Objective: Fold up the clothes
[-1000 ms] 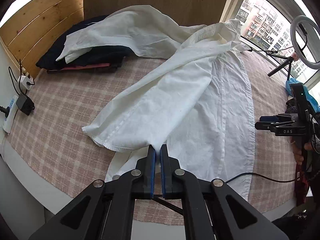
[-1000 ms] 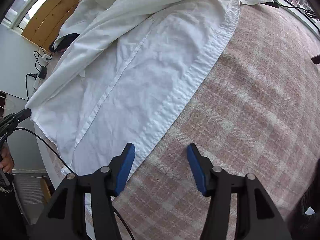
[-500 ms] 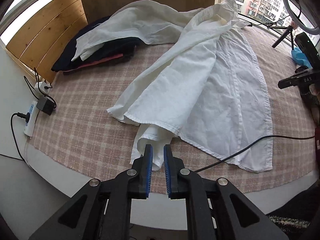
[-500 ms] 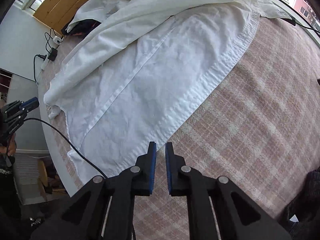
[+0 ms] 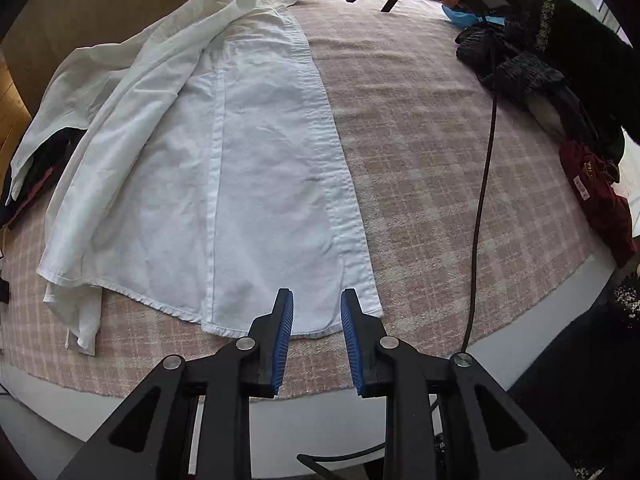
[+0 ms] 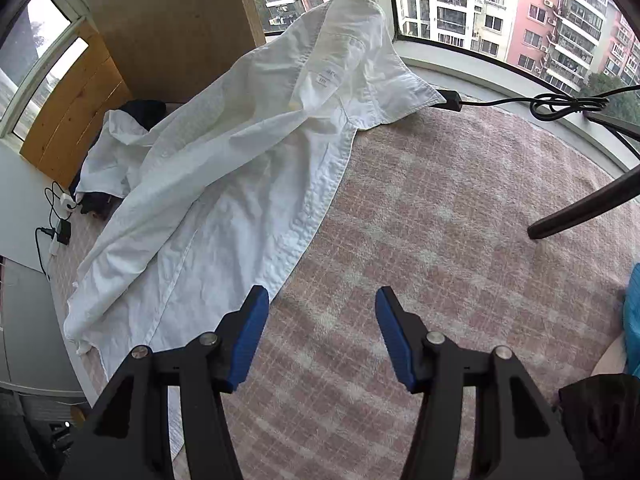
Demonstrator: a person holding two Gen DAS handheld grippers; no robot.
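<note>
Left wrist view: white shirt [image 5: 248, 184] lies spread lengthwise on the pink plaid tabletop [image 5: 420, 152], hem nearest, collar far. Left gripper [image 5: 316, 320] is poised over the hem corner, fingers opening, nothing pinched yet. Right gripper [image 6: 320, 328] is held over bare cloth beside the placket edge, fingers opening, empty. Judged best: the hem corner and placket should be pinched through both layers, then drawn taut before folding. Fabric looks thin, creased cotton; a sleeve is bunched at left.

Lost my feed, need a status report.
Both grippers opening, empty: left over shirt hem, right beside placket. Shirt spread, unfolded. Black cable crosses the blanket.
</note>
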